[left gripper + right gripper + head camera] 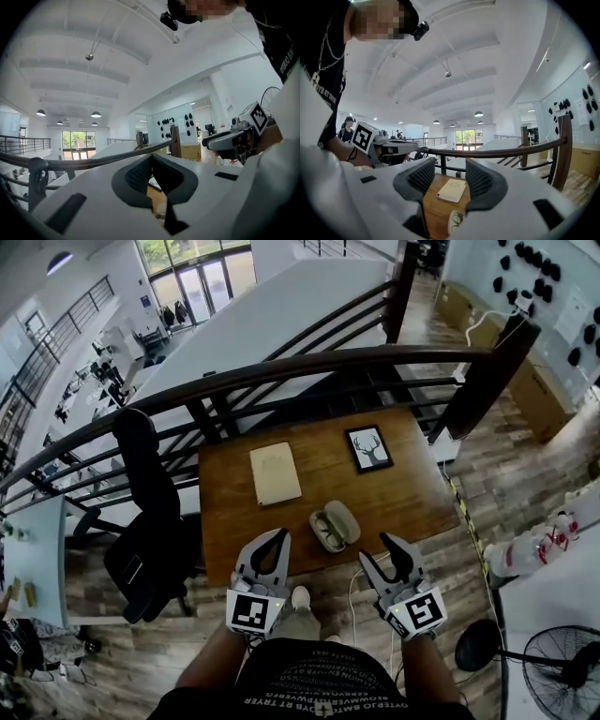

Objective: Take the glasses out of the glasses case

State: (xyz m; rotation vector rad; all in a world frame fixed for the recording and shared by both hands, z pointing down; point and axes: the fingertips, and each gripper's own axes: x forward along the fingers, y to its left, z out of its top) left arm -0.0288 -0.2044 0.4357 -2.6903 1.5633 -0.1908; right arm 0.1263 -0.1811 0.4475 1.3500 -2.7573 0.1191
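Both grippers hang at the near edge of the table (230, 521), neither touching anything. The left gripper (277, 536) has its jaws pressed together at the tips with nothing between them. The right gripper (377, 551) is released, its jaws apart, and through the gap you can see the book (452, 190) and the wood below it.

Just beyond them, and roughly between the two, the case (335, 526) lies open on the table with its lid folded back. The glasses (326, 532) sit in the left half, untouched. Farther back are the book on the left and a framed deer picture (368, 448) on the right, both well clear of the case.

By the look of it the case is already open and the reach for the glasses has not begun. I'd guess the next move is for the open right gripper to dip forward and left into the shell and close on the frame at a thin spot, perhaps the bridge. The left gripper would have to open first if it is to steady the case. That light shell may slide or lift along with the glasses.
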